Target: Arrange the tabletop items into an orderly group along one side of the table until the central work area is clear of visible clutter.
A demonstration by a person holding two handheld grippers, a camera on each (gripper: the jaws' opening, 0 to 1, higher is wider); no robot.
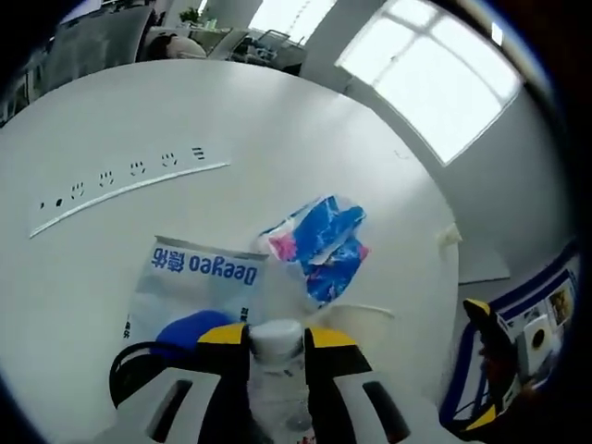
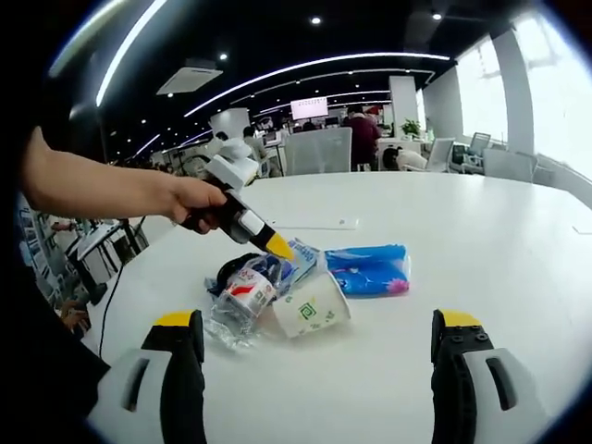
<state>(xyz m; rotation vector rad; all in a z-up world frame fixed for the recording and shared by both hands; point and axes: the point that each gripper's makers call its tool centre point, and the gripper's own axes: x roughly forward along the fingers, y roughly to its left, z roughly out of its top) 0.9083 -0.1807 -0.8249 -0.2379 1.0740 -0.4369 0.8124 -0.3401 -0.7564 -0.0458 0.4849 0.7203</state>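
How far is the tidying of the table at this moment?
Partly done. The paper cup, the blue packet and a dark item already lie close together. In hand: the left gripper is shut on the plastic bottle beside them. The right gripper is open. Left: release the bottle and neaten the group.

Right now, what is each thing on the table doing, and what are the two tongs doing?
Left tongs: shut on the plastic bottle.
Right tongs: open, holding nothing.
Plastic bottle: lying on its side, crumpled, cap on, gripped near its cap end.
Paper cup: tipped over on its side.
Blue tissue pack: lying flat, closed.
White table: its things sit bunched together.
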